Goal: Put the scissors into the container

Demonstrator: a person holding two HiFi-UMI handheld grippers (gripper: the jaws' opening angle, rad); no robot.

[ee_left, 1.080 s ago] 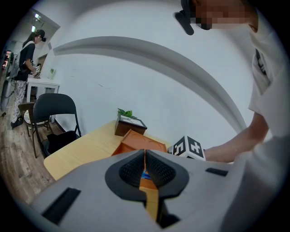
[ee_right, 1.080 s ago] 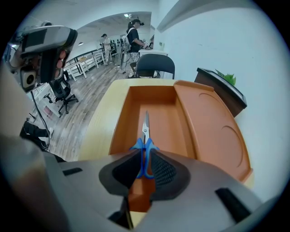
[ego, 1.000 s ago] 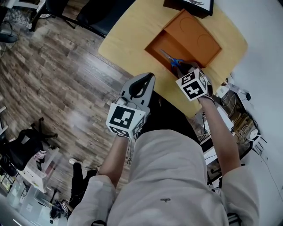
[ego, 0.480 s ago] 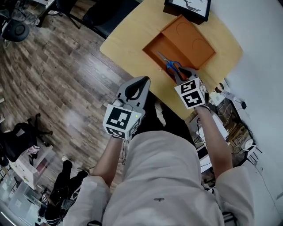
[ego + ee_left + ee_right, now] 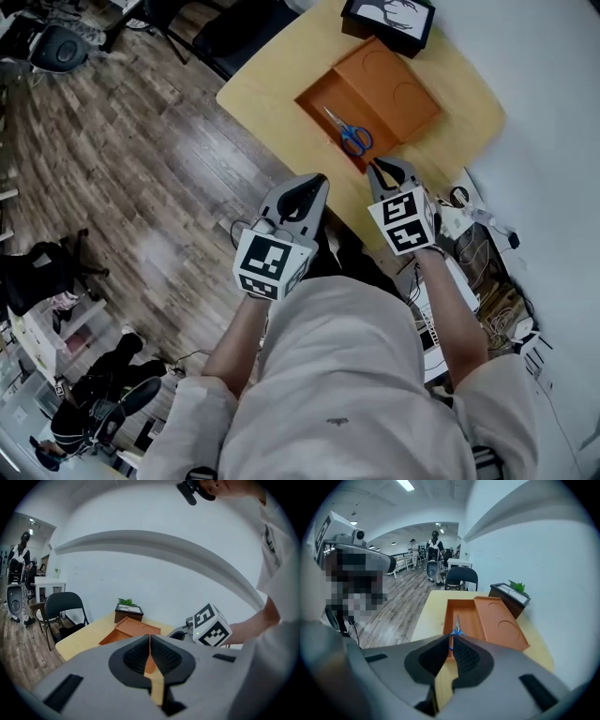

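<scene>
Wood-plank flooring surrounds the yellow desk (image 5: 272, 84), where the blue-handled scissors (image 5: 349, 134) lie inside the orange container (image 5: 319, 97) near the front edge. The right gripper (image 5: 378, 166) hovers just short of them, jaws pressed together and empty. The left gripper (image 5: 321, 178), likewise closed, hangs off the desk.

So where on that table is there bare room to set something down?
Bare wood runs along the table on the floor side of the orange container, and another patch lies on its wall side. The container's open half holds the scissors; the far end is crowded by a dark box.
</scene>
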